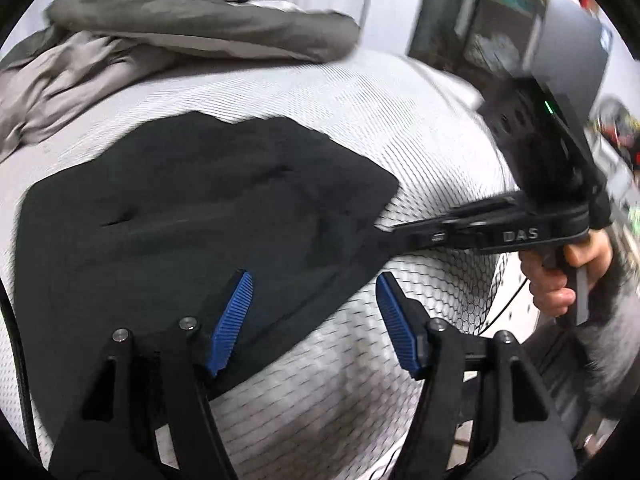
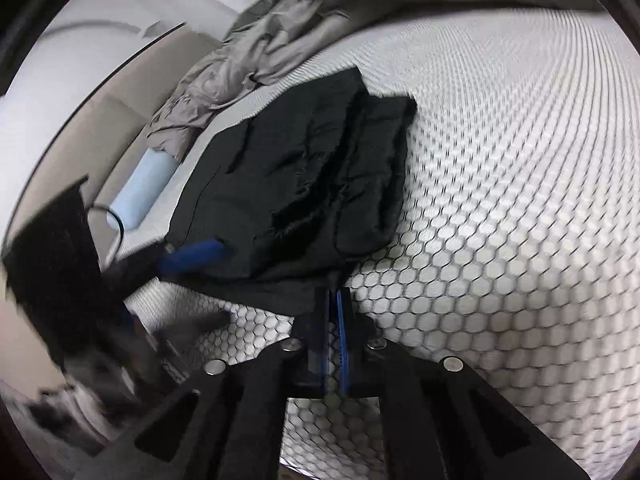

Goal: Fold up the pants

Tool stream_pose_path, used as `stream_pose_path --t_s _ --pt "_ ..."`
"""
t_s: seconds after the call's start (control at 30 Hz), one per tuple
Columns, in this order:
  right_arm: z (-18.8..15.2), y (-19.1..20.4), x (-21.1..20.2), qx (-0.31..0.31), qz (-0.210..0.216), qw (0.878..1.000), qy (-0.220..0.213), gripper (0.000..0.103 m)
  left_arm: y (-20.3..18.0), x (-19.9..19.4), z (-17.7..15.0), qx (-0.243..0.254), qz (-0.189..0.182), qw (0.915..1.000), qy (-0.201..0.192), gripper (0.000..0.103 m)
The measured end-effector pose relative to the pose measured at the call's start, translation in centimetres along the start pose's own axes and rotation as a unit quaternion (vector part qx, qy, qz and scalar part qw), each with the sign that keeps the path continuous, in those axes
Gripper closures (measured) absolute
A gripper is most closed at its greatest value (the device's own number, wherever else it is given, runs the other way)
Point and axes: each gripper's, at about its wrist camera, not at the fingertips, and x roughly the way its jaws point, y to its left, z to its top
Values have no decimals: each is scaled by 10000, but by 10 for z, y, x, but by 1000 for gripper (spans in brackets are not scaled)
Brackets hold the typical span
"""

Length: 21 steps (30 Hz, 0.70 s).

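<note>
Black pants (image 1: pixel 200 208) lie folded in a thick stack on a white honeycomb-mesh mattress (image 1: pixel 360 380); they also show in the right wrist view (image 2: pixel 304 176). My left gripper (image 1: pixel 316 312) is open, its blue pads over the stack's near edge. My right gripper (image 2: pixel 333 300) is shut on the pants' near corner; in the left wrist view it (image 1: pixel 390 231) reaches in from the right and pinches the stack's right corner.
Crumpled grey bedding (image 1: pixel 160 40) lies at the far side of the mattress, also in the right wrist view (image 2: pixel 240 68). A light blue roll (image 2: pixel 140 188) lies at the mattress edge. Cluttered shelves (image 1: pixel 500 12) stand behind.
</note>
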Motion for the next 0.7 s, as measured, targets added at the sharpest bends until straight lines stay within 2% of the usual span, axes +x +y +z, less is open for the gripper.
stream_pose_path --t_s 0.03,0.07,0.1,0.13,0.17,0.2,0.27,0.33,0.37,0.43,0.47,0.53,0.57,0.6,0.7 --pt "1 1 -9 -26 15 9999 -147 94 15 -16 -1 -194 28 9997 -176 41" --pt "0 -2 -17 11 46 9996 -261 86 25 -26 -2 -317 65 9991 -289 37" --pt "1 -4 -27 130 133 9988 -453 72 43 -40 -5 -557 214 9971 -467 28" --pt "3 -7 -33 245 201 9975 -626 63 58 -51 -8 -780 384 9945 -580 25" --pt "7 -10 -37 377 204 9958 -814 48 76 -60 -12 -1050 548 9907 -674 25" --pt "10 -14 -38 522 149 9940 -945 42 91 -65 -16 -1302 661 9868 -703 25" --pt "22 -15 -28 782 133 9920 -987 42 124 -70 -25 -1877 844 9763 -669 25" --pt "29 -21 -10 1162 265 9892 -857 42 160 -71 -43 -2608 857 9598 -576 27" --pt "29 -25 -6 1243 310 9887 -777 42 172 -68 -49 -2863 781 9536 -508 33" --pt "35 -22 9 1308 333 9888 -639 42 190 -59 -57 -3122 642 9474 -303 42" --pt "38 -17 15 1214 283 9902 -625 42 192 -54 -62 -3128 625 9475 -218 46" --pt "44 1 25 735 -139 9956 -558 43 192 -50 -65 -3003 681 9513 -133 47" --pt "44 6 28 525 -402 9966 -494 55 189 -50 -65 -2887 726 9546 -118 47" --pt "43 9 30 349 -666 9963 -420 58 187 -49 -64 -2811 753 9567 -108 47" --pt "38 1 31 322 -710 9965 -306 58 183 -46 -65 -2722 723 9595 -50 47"
